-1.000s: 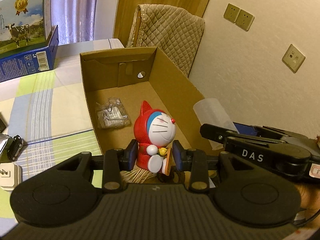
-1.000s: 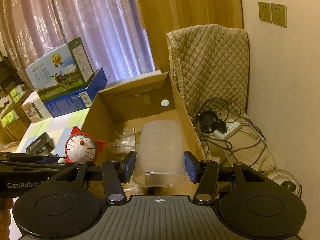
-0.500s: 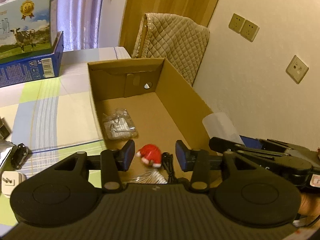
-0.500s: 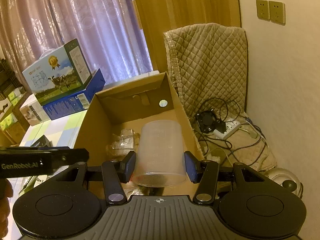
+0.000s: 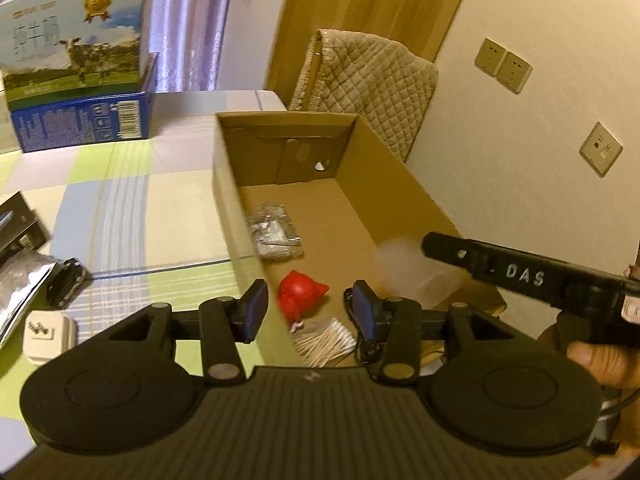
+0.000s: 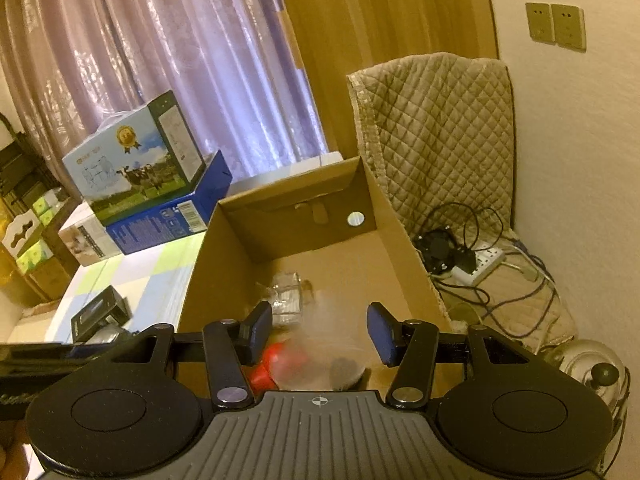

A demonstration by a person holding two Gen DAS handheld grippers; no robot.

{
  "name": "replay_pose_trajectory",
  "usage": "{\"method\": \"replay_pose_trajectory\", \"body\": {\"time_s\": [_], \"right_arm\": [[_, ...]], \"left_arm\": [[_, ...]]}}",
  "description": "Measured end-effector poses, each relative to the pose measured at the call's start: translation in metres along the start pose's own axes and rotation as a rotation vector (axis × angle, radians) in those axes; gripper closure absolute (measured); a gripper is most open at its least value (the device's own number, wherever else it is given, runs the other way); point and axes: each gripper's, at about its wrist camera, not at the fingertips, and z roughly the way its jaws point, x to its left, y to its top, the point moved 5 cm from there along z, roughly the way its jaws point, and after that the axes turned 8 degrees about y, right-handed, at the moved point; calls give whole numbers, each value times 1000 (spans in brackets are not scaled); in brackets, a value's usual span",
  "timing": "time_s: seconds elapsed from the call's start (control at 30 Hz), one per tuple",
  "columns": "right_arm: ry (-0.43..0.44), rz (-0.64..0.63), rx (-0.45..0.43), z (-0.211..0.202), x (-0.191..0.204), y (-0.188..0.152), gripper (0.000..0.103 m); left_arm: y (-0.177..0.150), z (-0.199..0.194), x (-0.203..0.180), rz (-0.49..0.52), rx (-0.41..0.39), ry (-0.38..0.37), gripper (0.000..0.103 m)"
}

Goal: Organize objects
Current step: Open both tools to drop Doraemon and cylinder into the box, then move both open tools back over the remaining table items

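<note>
Holding both grippers, left and right, spread and empty: toy and cup boxed; charger remains on the bed.

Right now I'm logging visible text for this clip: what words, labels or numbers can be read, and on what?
"DAS": white letters on the right tool's black arm, left wrist view.
Milk carton with cow picture: large characters and gold seal, too blurred to read.
Blue box: barcode and print, too small.
Lettering on the left tool's arm, right wrist view: cut off, unreadable.
</note>
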Motion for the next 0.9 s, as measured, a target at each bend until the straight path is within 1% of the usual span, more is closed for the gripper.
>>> {"method": "replay_pose_trajectory", "body": {"time_s": [0.03, 0.1, 0.27, 0.33, 0.43, 0.57, 0.7, 0.9], "right_arm": [[-4, -2, 1, -1, 0, -1, 46], [-16, -6, 7, -3, 2, -4, 45], [-13, -6, 18, -14, 13, -16, 44], [-9, -13, 20, -19, 23, -20, 44], [2, -29, 19, -27, 40, -25, 44], [38, -65, 12, -37, 72, -33, 44], [75, -92, 9, -42, 103, -45, 44], [119, -119, 31, -41, 137, -62, 44]], "left_arm": [[-1, -2, 4, -6, -2, 6, 57], [-4, -6, 12, -15, -5, 16, 57], [-14, -20, 31, -31, -12, 45, 56], [-19, -28, 39, -38, -18, 56, 54], [-27, -41, 50, -49, -21, 74, 50], [-39, -59, 64, -32, -19, 111, 50], [-49, -78, 81, -39, -22, 146, 46], [-69, -107, 108, -58, -21, 199, 36]]}}
